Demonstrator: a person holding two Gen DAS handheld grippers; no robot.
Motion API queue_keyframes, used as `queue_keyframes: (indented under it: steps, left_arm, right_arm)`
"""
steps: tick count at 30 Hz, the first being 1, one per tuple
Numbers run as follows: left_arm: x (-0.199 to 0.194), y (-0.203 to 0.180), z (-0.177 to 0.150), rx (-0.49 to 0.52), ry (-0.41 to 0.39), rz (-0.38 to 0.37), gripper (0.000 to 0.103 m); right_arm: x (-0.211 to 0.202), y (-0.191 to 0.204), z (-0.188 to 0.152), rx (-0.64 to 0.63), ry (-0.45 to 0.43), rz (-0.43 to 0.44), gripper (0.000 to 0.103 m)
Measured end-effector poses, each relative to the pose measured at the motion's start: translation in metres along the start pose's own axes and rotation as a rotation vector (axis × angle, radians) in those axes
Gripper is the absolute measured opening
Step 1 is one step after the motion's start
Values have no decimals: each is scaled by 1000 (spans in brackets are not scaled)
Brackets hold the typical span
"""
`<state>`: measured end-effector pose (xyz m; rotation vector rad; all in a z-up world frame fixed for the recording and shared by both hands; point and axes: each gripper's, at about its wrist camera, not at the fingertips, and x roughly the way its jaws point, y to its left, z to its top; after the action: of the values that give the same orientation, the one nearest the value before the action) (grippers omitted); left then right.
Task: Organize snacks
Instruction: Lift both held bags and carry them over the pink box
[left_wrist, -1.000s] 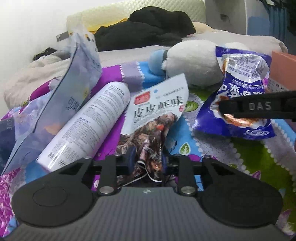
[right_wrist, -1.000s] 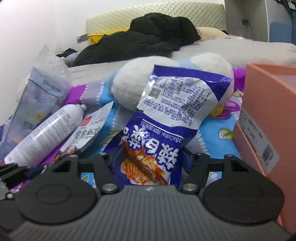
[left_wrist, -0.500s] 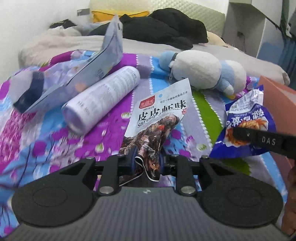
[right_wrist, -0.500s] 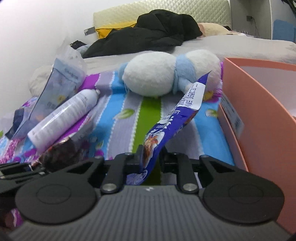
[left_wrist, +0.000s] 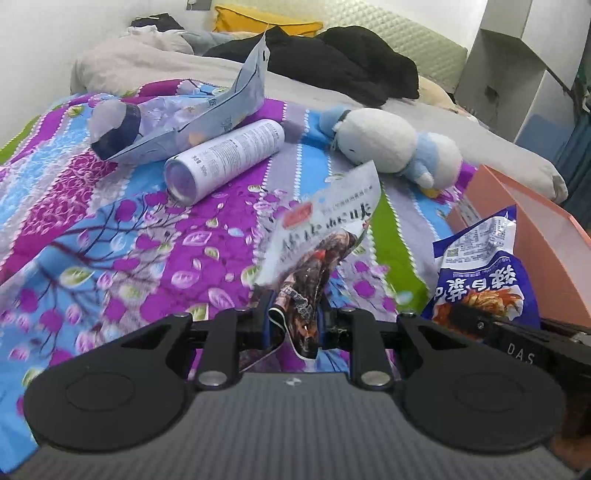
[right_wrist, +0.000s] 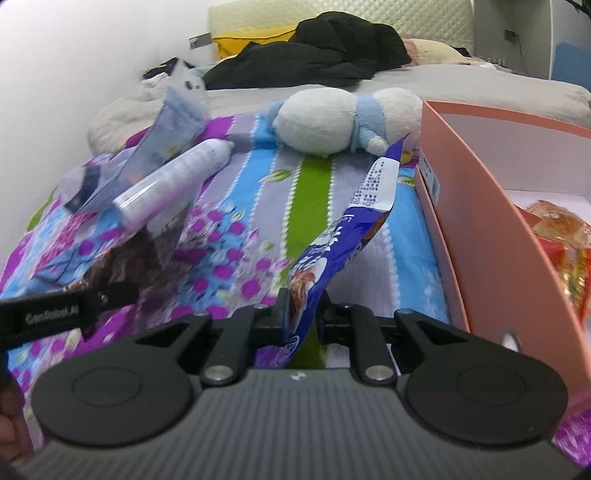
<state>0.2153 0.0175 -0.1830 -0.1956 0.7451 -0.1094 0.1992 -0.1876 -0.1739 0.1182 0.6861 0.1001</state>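
My left gripper (left_wrist: 293, 317) is shut on the lower end of a white-and-brown snack packet (left_wrist: 325, 236), which hangs above the flowered bedspread (left_wrist: 147, 240). The jaws of my right gripper (right_wrist: 301, 314) are closing, and its pads press on a blue snack packet (right_wrist: 354, 221) seen edge-on. That blue packet (left_wrist: 480, 266) also shows at the right of the left wrist view. An open pink box (right_wrist: 480, 192) stands just right of the right gripper, with a red-orange snack bag (right_wrist: 565, 236) inside. The left gripper's finger (right_wrist: 55, 314) and its brown packet (right_wrist: 147, 254) show at the left.
A white spray can (left_wrist: 225, 158) and a pale-blue pouch (left_wrist: 207, 118) lie on the bedspread's far left. A white-and-blue plush toy (left_wrist: 388, 144) rests behind the packets. Black clothes (left_wrist: 332, 59) and pillows lie at the headboard. A white cabinet (left_wrist: 517, 55) stands at the back right.
Both packets have been lifted off the bedspread and carried back toward the pink box. The right jaws have closed onto the blue packet, which now hangs edge-on. The left gripper rolled.
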Motion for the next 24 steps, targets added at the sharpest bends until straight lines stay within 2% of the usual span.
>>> queue_keyframes:
  steps: [6, 13, 24]
  left_arm:
    - [-42, -3, -11, -52, 7, 2, 21]
    - [-78, -5, -24, -82, 13, -4, 20]
    - [-126, -15, -15, -131, -18, -16, 20]
  right_arm:
    - [-42, 5, -10, -30, 17, 17, 16]
    - [-69, 5, -19, -48, 41, 22, 16]
    - [-105, 15, -15, -110, 30, 59, 16]
